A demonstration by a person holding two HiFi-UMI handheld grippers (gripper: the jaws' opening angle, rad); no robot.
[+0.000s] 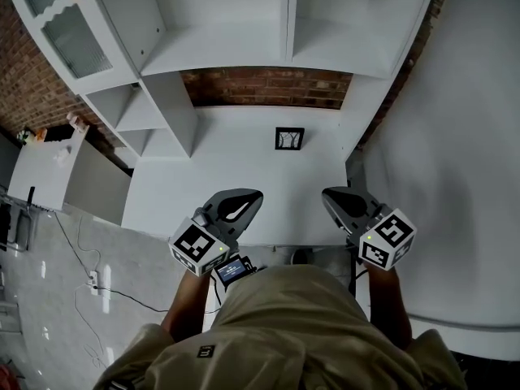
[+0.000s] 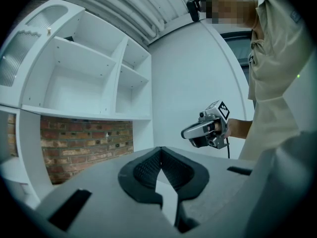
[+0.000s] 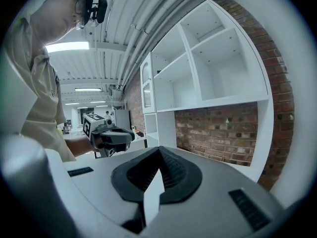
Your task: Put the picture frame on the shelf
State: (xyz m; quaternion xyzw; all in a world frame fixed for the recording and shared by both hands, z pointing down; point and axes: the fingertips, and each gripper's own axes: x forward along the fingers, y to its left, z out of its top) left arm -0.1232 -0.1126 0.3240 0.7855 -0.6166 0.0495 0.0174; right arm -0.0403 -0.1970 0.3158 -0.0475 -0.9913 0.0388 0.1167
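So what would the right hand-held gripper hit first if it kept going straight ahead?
Probably the brick wall behind the desk, under the shelves; nothing shows in between. The picture frame sits lower, so the right hand-held gripper likely passes above it, though depth is unclear.

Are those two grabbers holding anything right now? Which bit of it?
No, nothing. The left gripper and the right gripper are both shut and empty. The picture frame sits apart from them on the white desk.

Small black pic frame (image 1: pixel 289 138) on desktop, below shelf (image 1: pixel 215 51).
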